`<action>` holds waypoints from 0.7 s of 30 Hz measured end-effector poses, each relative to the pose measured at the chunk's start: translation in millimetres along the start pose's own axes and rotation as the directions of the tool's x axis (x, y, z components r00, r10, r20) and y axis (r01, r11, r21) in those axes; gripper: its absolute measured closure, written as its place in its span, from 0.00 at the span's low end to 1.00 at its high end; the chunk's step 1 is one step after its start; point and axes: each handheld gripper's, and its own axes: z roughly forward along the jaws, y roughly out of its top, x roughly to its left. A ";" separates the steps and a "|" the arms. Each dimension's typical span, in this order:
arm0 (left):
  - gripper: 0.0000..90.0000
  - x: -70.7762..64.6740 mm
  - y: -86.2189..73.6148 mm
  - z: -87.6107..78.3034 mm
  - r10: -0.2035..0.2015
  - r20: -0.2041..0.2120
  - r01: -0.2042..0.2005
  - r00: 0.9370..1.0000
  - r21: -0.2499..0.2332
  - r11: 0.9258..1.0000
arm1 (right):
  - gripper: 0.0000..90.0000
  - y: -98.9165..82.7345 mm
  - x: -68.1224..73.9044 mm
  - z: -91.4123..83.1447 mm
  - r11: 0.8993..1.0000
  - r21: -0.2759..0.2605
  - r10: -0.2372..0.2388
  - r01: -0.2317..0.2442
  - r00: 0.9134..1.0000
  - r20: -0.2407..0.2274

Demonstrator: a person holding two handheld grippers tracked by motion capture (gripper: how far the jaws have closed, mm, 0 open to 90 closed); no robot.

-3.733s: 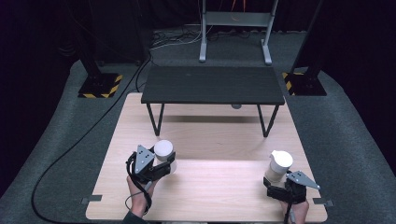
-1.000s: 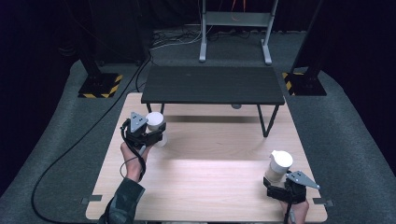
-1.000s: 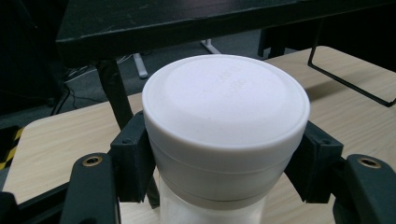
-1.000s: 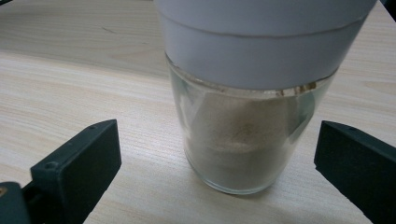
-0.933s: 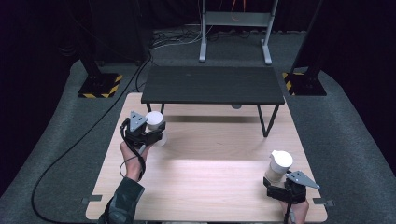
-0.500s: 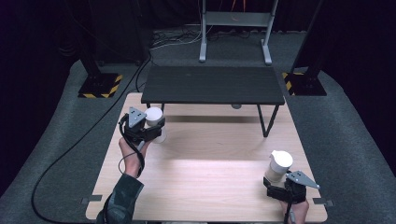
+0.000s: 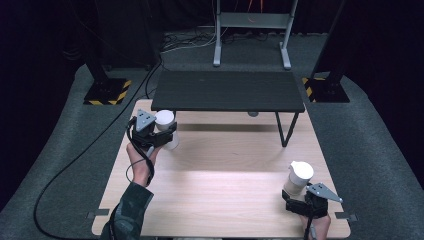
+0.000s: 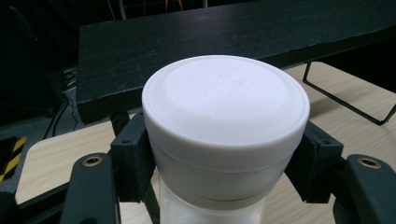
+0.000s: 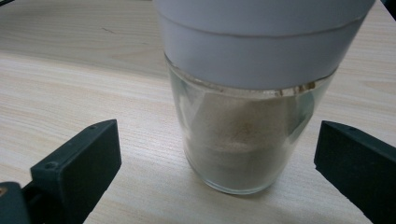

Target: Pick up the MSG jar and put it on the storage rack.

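My left gripper (image 7: 161, 134) is shut on a white-lidded glass jar (image 7: 166, 125), held above the wooden table (image 7: 225, 200) near its far left corner, just in front of the low black bench (image 7: 227, 91). In the left gripper view both jaws press the jar's white lid (image 8: 225, 107) from either side. A second glass jar (image 7: 298, 177) with a white spouted lid stands on the table at the near right. My right gripper (image 7: 299, 196) sits just behind it, open. In the right gripper view this jar (image 9: 247, 116) holds pale powder and stands between the wide-apart jaws without touching them.
The black bench on thin metal legs (image 7: 283, 131) spans the far half of the table. A black cable (image 7: 75, 165) runs over the grey floor at the left. Dark stands with striped bases (image 7: 107, 92) flank the bench.
My left gripper has carried its jar from the near left of the table forward and up toward the bench's left end. The right gripper and its jar have stayed put.
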 end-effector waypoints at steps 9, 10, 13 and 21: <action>0.38 2.5 9.3 -2.5 0.001 0.006 -0.001 1.000 -0.003 1.000 | 0.00 -0.3 0.0 -0.2 1.000 -0.002 0.002 -0.002 1.000 0.000; 0.38 2.8 10.5 -2.8 0.004 0.006 -0.004 1.000 -0.001 1.000 | 0.00 -0.3 0.0 -0.2 1.000 -0.002 0.001 -0.001 1.000 0.001; 0.38 4.1 12.7 -4.4 0.002 0.005 -0.002 1.000 -0.003 1.000 | 0.00 -0.6 0.0 -0.3 1.000 -0.003 0.001 -0.001 1.000 0.001; 0.38 9.0 20.5 -7.7 -0.013 0.010 0.013 1.000 -0.012 1.000 | 0.00 -0.5 0.3 -0.2 1.000 -0.003 0.000 0.000 1.000 0.002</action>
